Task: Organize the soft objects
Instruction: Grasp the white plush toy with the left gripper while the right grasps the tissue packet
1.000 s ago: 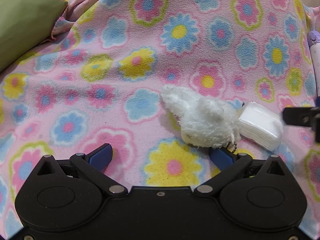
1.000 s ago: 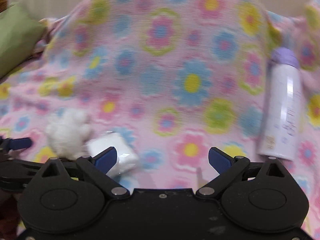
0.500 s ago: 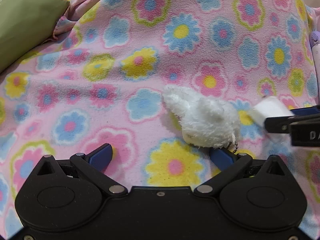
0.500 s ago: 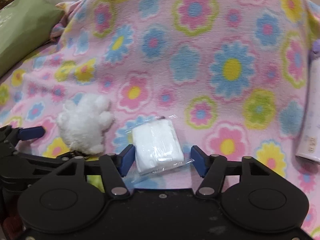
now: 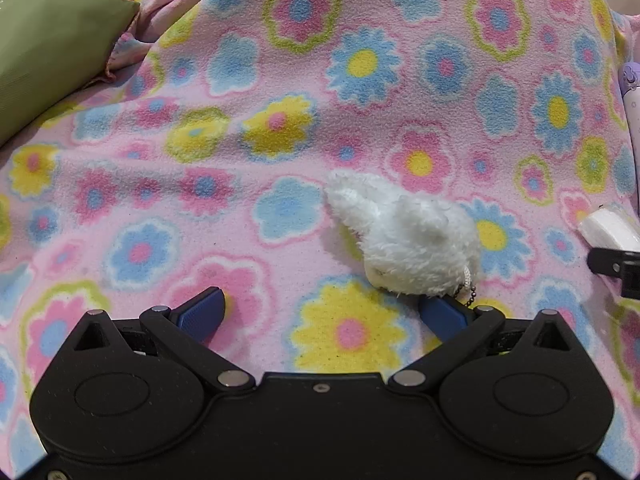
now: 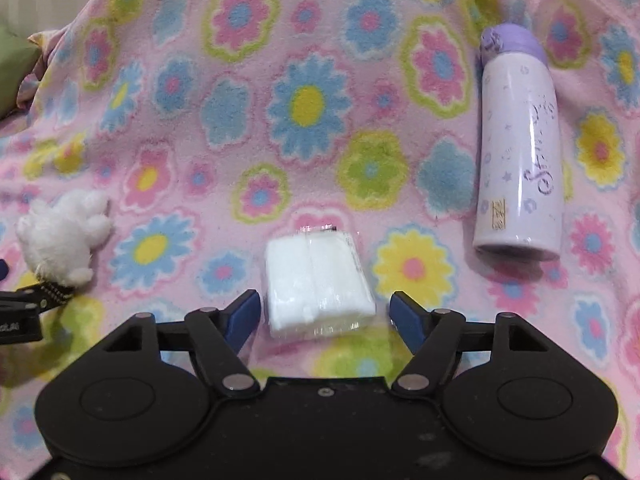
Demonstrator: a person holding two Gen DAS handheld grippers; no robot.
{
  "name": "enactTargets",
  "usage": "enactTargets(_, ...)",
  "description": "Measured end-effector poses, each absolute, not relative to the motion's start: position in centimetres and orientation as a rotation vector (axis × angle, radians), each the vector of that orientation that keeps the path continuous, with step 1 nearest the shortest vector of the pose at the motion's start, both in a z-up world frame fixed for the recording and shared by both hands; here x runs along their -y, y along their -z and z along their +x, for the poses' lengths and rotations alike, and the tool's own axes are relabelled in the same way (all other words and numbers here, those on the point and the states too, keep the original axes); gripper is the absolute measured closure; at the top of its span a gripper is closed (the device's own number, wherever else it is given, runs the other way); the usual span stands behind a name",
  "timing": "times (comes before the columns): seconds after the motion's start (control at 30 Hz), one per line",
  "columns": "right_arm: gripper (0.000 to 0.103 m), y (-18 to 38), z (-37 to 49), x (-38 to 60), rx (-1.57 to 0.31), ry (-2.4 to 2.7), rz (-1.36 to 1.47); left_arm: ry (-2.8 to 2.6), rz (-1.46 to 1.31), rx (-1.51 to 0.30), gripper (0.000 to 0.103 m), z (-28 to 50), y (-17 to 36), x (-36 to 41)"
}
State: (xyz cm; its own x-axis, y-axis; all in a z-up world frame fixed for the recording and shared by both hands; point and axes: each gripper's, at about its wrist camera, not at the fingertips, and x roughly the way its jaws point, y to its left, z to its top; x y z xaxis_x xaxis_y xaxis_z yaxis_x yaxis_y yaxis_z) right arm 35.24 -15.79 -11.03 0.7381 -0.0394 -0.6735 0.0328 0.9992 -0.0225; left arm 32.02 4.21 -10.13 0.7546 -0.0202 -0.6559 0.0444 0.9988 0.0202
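Since half a second ago the right gripper (image 6: 324, 314) has let its jaws spread, so the white plastic-wrapped pack of cotton pads (image 6: 318, 284) lies loose between them on the pink flowered fleece blanket (image 6: 308, 100), no pad pressing it. Left gripper (image 5: 322, 310) is wide open, unmoved, its right finger tucked under the fluffy white plush keychain toy (image 5: 408, 246). Lilac bottle (image 6: 518, 152) lies off right.

Clear blanket (image 6: 304, 100) beyond the white packet (image 6: 318, 280). To its right, well apart: lying bottle (image 6: 518, 148), with open cloth between. To its left: plush toy (image 6: 64, 236), with an open lane between. Far left: green cushion (image 5: 52, 40).
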Motion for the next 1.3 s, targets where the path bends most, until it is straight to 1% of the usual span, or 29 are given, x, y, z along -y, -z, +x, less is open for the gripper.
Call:
enactTargets(0.33, 0.025, 11.6, 35.8, 16.4, -0.715, 0.025, 0.061, 0.035, 0.036, -0.714, 0.002, 32.0, 10.2, -4.3)
enactTargets(0.53, 0.030, 11.6, 35.3, 17.2, -0.694, 0.026, 0.111, 0.024, 0.054, -0.707, 0.002, 31.7, 10.0, -4.0)
enactTargets(0.8, 0.029, 11.7, 35.4, 17.3, -0.692, 0.023, 0.116, 0.006, 0.077, -0.737, 0.004, 31.5, 8.9, -3.2)
enactTargets(1.03, 0.029, 11.7, 35.3, 17.3, -0.689, 0.023, 0.123, 0.057, 0.078, -0.706, 0.004, 31.5, 5.2, -1.1)
enactTargets(1.3, 0.029, 11.7, 35.3, 17.3, -0.688, 0.023, 0.122, 0.028, -0.032, -0.727, 0.004, 34.5, 3.4, -0.6)
